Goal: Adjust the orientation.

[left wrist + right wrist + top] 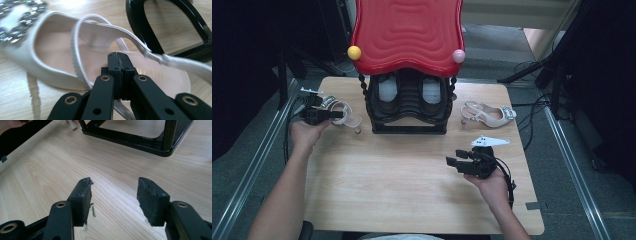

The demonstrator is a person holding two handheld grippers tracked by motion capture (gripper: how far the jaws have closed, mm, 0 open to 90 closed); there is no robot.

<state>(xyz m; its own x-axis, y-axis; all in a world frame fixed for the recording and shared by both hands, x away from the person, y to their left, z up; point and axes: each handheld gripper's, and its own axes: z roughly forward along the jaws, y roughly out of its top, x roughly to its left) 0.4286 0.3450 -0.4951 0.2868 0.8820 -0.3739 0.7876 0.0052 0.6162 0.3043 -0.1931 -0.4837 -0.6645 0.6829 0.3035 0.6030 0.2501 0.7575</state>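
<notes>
A white slingback sandal (pixel 349 119) with a jewelled toe (pixel 15 25) lies left of the black shoe rack (pixel 409 107). My left gripper (pixel 338 115) reaches over it. In the left gripper view its jaws (pixel 117 56) are shut pad to pad above the insole (pixel 50 47). The heel strap (pixel 76 55) runs beneath them, and nothing shows between the pads. A second matching sandal (pixel 489 116) lies right of the rack. My right gripper (pixel 452 161) hovers open over bare wood (pixel 113 192), pointing toward the rack's base (pixel 130 141).
The rack carries a wavy red roof (pixel 407 35) with a yellow ball (pixel 354 52) and a pink ball (pixel 458 56) at its corners. The wooden table (pixel 412 190) ends close behind the rack. Metal rails and cables (pixel 537 107) flank it.
</notes>
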